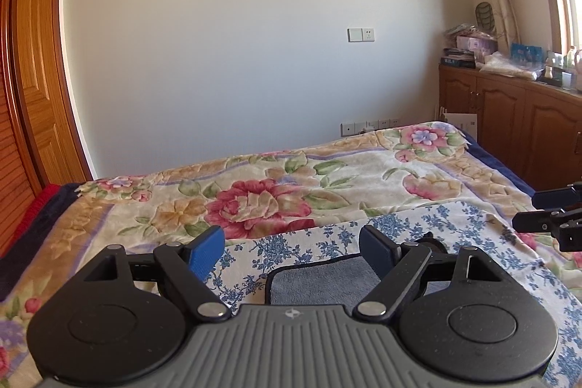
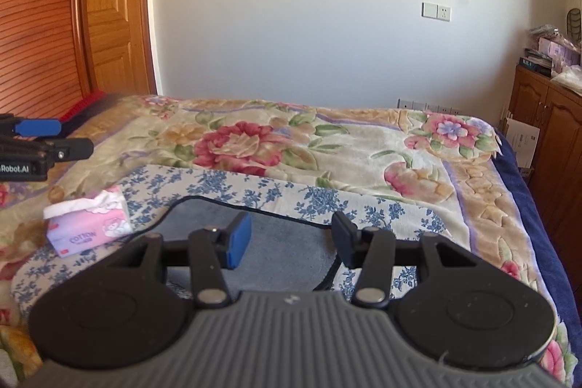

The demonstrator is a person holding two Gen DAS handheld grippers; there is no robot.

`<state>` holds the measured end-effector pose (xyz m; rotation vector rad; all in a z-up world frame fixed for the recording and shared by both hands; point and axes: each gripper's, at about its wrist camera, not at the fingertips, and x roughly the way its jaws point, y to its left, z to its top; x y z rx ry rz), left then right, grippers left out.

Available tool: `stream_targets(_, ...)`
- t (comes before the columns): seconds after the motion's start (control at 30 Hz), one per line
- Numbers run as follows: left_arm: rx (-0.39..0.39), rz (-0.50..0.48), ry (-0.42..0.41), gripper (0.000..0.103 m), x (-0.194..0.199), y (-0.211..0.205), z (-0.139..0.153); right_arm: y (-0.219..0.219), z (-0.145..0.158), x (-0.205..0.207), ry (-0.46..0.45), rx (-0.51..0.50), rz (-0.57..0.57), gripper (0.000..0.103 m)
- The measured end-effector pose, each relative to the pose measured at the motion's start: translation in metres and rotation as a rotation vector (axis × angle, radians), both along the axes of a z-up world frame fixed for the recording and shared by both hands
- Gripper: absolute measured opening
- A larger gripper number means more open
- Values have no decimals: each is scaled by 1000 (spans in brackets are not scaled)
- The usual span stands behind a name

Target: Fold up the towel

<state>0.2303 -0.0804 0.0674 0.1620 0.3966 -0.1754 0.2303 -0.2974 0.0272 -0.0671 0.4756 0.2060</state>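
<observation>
A grey towel [image 2: 287, 242] with a dark edge lies flat on a blue-and-white flowered cloth [image 2: 262, 191] on the bed. It also shows in the left wrist view [image 1: 320, 282], partly hidden by the gripper body. My left gripper [image 1: 291, 248] is open and empty above the towel's far left corner. My right gripper [image 2: 291, 239] is open and empty above the towel's right part. Each gripper shows at the edge of the other view: the right gripper [image 1: 545, 213] and the left gripper [image 2: 47, 137].
A pink tissue pack [image 2: 89, 224] lies on the cloth left of the towel. The bed has a large floral blanket [image 1: 276, 184]. A wooden cabinet [image 1: 509, 126] with clutter stands at the right; a wooden door [image 2: 109, 6] at the left.
</observation>
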Motion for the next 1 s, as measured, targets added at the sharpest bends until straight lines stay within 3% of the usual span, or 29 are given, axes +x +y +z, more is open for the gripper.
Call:
stream_targets(0.63, 34, -18, 11, 90, -71, 12, 5, 23, 7, -60, 10, -15, 26, 54)
stream_targets(0.83, 20, -16, 12, 96, -94, 19, 6, 29, 9, -78, -9, -10, 19, 77)
stream_targets(0.9, 18, -15, 10, 100, -101, 20, 6, 31, 9, -84, -21, -5, 16, 91)
stream_targets(1.0, 15, -12, 0, 103, -112, 21, 5, 31, 11, -92, -38, 7, 6, 103)
